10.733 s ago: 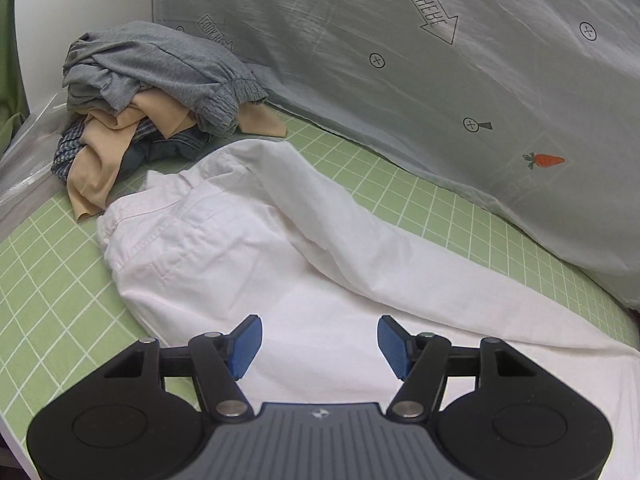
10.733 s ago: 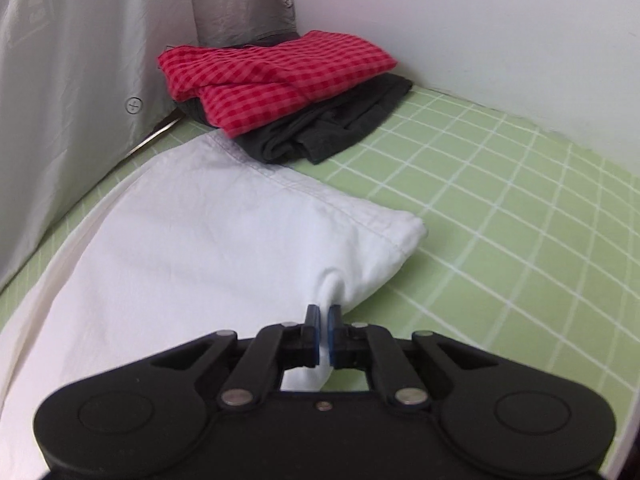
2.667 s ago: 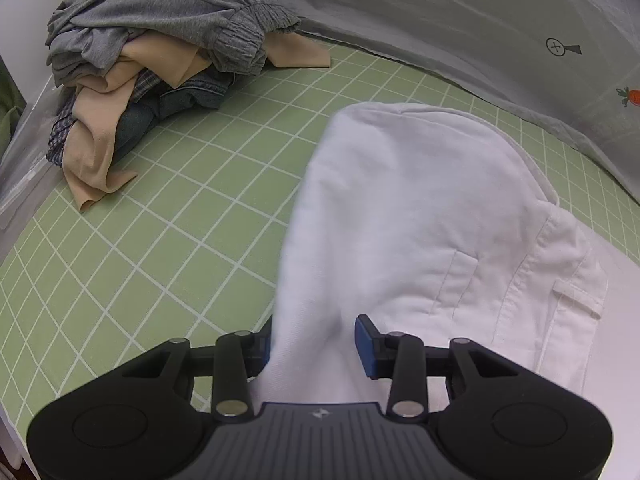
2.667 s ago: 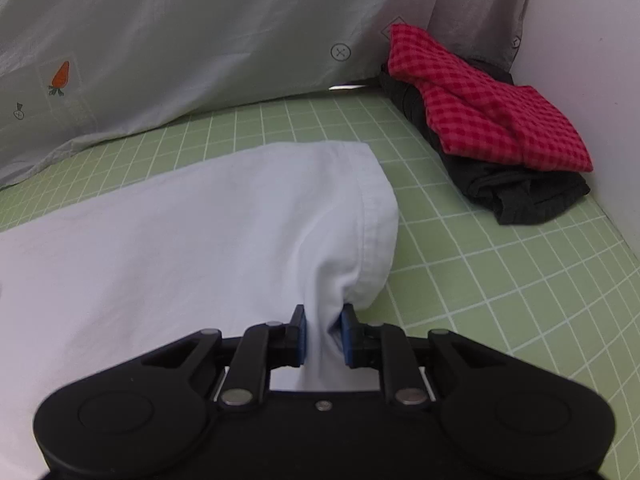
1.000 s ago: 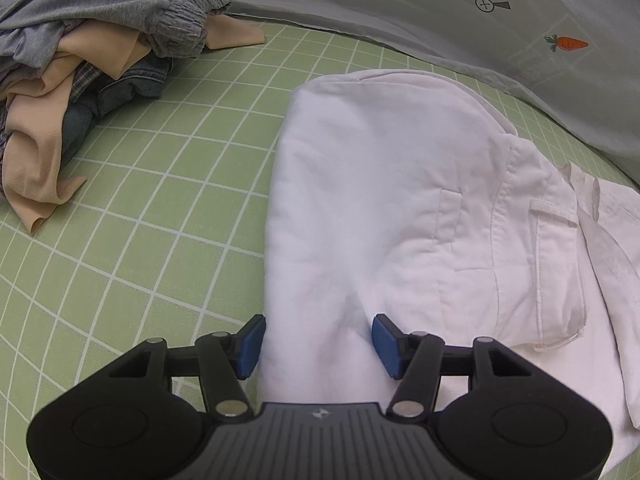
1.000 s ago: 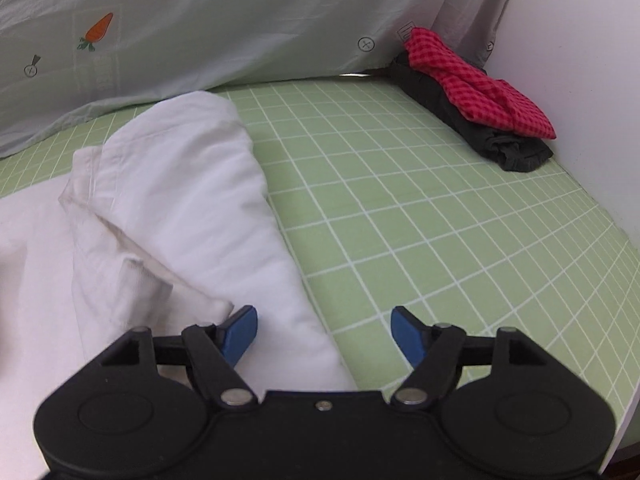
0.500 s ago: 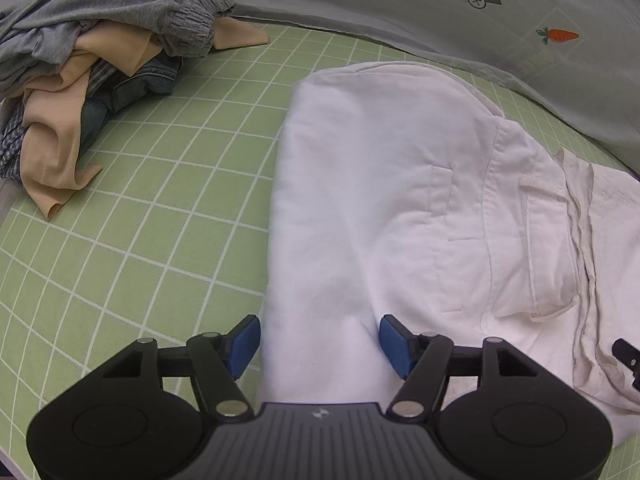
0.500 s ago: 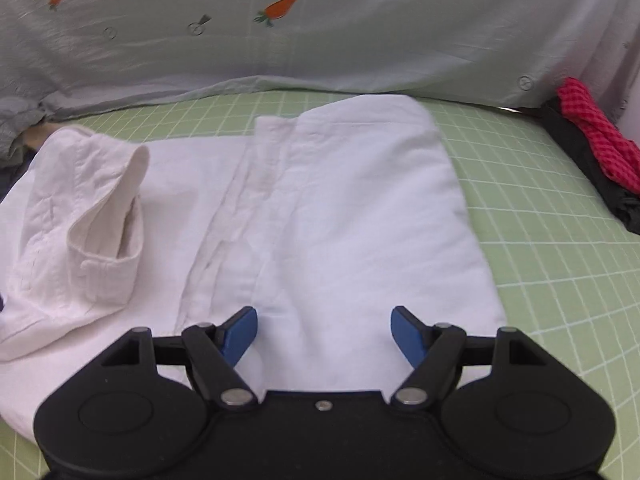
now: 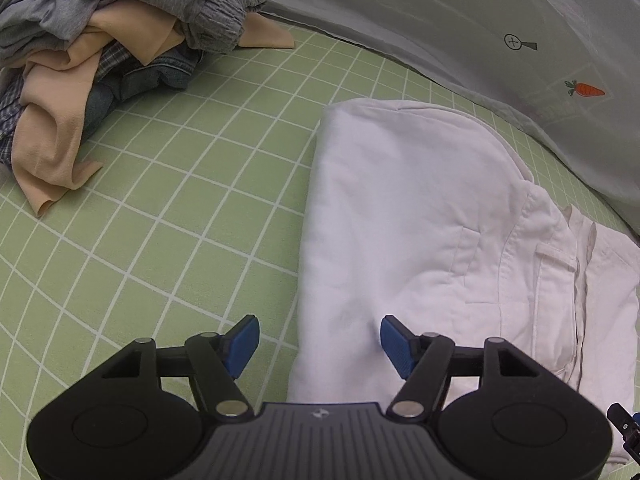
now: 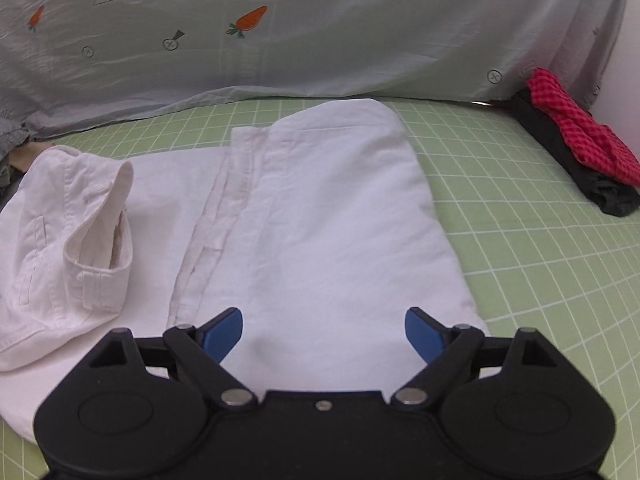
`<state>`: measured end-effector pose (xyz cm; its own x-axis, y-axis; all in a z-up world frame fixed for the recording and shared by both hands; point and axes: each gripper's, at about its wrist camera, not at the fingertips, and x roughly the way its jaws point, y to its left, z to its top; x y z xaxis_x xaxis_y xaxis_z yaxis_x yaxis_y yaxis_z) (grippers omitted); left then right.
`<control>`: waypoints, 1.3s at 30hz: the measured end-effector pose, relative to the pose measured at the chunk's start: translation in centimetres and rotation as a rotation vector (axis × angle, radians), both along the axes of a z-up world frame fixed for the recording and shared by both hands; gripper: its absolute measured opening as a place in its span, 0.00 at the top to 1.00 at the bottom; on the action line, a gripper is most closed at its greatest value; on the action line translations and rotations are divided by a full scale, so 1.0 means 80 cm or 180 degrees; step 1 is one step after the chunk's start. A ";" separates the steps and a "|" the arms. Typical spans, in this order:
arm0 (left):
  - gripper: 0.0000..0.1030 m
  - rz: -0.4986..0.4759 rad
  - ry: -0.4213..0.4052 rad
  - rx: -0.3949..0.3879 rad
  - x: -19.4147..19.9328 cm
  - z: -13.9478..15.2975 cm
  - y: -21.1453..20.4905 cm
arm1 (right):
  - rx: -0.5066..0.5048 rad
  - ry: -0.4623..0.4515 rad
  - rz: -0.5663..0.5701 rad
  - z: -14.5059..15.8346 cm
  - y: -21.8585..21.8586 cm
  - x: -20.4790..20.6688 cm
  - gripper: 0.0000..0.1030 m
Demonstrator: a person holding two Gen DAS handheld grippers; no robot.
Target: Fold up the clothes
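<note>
1. White trousers (image 10: pixel 320 216) — lying on the green gridded mat (image 9: pixel 168 208), both ends folded in toward the middle; waistband end (image 10: pixel 76 240) stands puffed, not flat.
2. Left claw (image 9: pixel 319 344) — blue pads apart, holding nothing, poised over the near left edge of the cloth.
3. Right claw (image 10: pixel 323 330) — pads wide apart, empty, above the right-hand flap.
4. Unfolded heap (image 9: pixel 100 40) far left; red checked stack (image 10: pixel 576 140) far right.
5. Risk: the raised waistband may spring open or slide if the layers are gripped unevenly.
</note>
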<state>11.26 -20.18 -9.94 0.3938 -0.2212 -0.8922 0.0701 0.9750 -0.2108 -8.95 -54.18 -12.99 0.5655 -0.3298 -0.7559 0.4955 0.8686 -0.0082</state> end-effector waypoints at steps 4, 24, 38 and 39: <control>0.36 -0.0108 0.0110 -0.0156 0.008 -0.013 -0.007 | 0.0075 0.0009 -0.0299 -0.003 -0.017 -0.010 0.14; 0.91 -0.0673 -0.0385 -0.1481 -0.032 0.103 -0.105 | 0.0383 -0.0101 -0.0709 0.005 -0.091 -0.060 0.14; 0.90 -0.0787 0.0615 -0.2001 -0.043 0.003 -0.328 | 0.0515 -0.0027 -0.0639 -0.010 -0.214 -0.079 0.14; 0.90 -0.0683 0.0751 -0.2026 -0.040 -0.015 -0.337 | 0.0521 -0.0017 -0.0646 -0.012 -0.224 -0.079 0.14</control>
<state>8.04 -47.15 -11.13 0.0955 -0.7787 -0.6201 0.1291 0.6274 -0.7679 -15.25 -72.11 -13.97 0.5045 -0.3103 -0.8057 0.6594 0.7409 0.1274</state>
